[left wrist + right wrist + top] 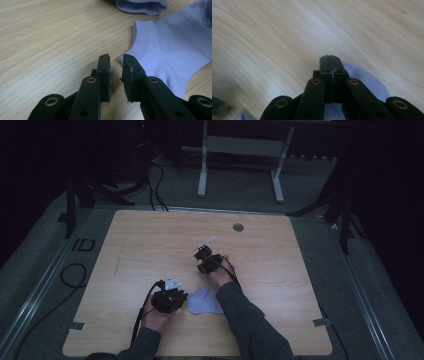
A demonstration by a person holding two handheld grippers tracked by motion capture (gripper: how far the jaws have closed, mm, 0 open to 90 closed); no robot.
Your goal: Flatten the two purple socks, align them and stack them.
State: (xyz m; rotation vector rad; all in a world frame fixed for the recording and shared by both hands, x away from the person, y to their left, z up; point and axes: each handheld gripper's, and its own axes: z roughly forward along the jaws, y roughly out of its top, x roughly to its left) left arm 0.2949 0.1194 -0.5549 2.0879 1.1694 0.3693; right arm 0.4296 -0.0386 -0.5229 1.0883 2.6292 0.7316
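Note:
A lavender sock point(205, 301) lies flat on the wooden table point(150, 245) near its front edge. My left gripper point(183, 296) rests just left of it. In the left gripper view the left gripper point(116, 58) stands open by a narrow gap with nothing between its jaws, and the sock's ribbed cuff point(140, 37) lies just past the right fingertip. More lavender fabric point(142, 5) shows farther off. My right gripper point(206, 262) is above the sock, held in a sleeved hand. In the right gripper view the right gripper point(329, 58) is shut, with sock fabric point(369, 80) under its tips; whether any is pinched is unclear.
A round grommet point(238, 227) sits in the tabletop near the far edge. Beyond the table stands a white metal frame point(240, 150) on grey floor. A black cable point(75, 275) loops on the floor at the left. Bare wood spreads to the left and right of the hands.

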